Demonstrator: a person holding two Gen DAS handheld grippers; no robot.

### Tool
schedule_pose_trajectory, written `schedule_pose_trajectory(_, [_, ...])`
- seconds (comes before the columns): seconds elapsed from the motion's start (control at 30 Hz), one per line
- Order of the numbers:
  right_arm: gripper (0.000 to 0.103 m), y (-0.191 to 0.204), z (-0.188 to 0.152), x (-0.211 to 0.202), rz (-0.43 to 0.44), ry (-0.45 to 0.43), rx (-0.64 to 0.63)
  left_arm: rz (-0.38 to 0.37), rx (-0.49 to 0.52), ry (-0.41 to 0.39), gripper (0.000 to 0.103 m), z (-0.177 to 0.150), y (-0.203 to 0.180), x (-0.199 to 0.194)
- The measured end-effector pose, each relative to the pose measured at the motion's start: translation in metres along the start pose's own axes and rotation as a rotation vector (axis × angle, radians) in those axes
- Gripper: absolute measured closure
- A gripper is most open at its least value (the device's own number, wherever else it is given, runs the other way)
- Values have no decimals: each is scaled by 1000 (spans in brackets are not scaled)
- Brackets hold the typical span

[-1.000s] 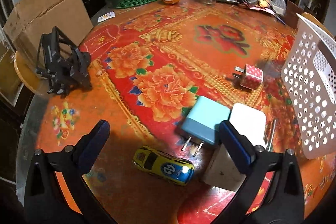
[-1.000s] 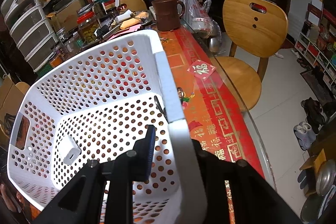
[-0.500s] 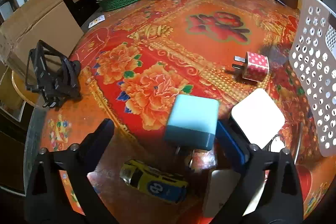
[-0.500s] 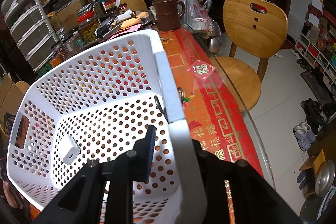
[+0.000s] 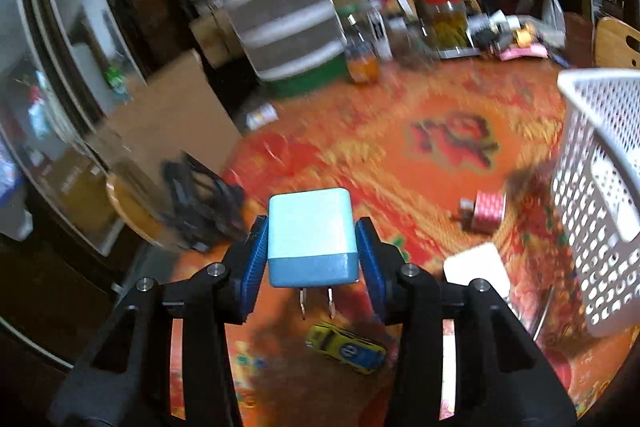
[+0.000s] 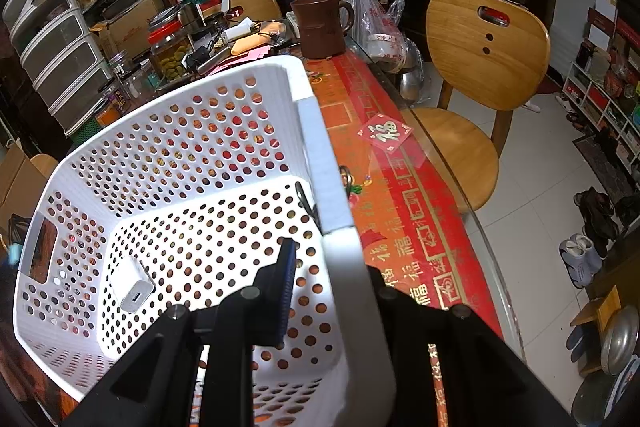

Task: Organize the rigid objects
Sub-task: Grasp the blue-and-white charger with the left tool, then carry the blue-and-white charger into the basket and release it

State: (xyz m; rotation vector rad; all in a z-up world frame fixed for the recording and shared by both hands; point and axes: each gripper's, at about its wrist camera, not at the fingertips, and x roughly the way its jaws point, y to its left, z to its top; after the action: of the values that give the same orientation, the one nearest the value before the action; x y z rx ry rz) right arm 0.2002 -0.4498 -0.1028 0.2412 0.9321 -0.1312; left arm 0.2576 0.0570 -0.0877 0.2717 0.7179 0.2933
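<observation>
My left gripper (image 5: 312, 247) is shut on a light-blue plug charger (image 5: 311, 241), its two prongs pointing down, held well above the red flowered table. Below it lie a yellow toy car (image 5: 346, 347), a white charger block (image 5: 478, 267) and a pink dotted charger (image 5: 488, 215). The white perforated basket (image 5: 600, 187) stands to the right. My right gripper (image 6: 328, 279) is shut on the basket's near wall (image 6: 344, 267), one finger inside and one outside. A small white charger (image 6: 134, 285) lies on the basket floor.
A black folding stand (image 5: 200, 199) sits at the table's left edge beside a cardboard box (image 5: 168, 123). Jars and grey drawers (image 5: 280, 11) crowd the far side. A brown mug (image 6: 320, 27) and a wooden chair (image 6: 484, 67) are to the right of the basket.
My left gripper closed on the light-blue charger and lifted it off the table, tilting the view upward. The right gripper and basket have stayed put.
</observation>
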Motion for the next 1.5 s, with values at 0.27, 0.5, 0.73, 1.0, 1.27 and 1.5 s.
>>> schedule_pose_trajectory(0.27, [81, 0, 0, 0, 7, -1, 0, 45, 12, -80, 62, 28, 1, -54])
schedule_pose_trajectory(0.5, [81, 0, 0, 0, 11, 0, -2, 33, 2, -103, 62, 42, -5, -81])
schedule_pose_trajectory(0.73, [81, 0, 0, 0, 11, -1, -2, -14, 20, -135, 62, 52, -29, -107])
schedule_pose_trajectory(1.0, [81, 1, -1, 0, 14, 1, -2, -57, 79, -190, 62, 71, -81, -141])
schedule_pose_trajectory(1.27, [81, 0, -1, 0, 20, 1, -4, -128, 141, -179, 62, 77, -137, -153])
schedule_pose_trajectory(1.5, [81, 0, -1, 1, 23, 5, -5, -256, 204, -88, 62, 74, -192, -135])
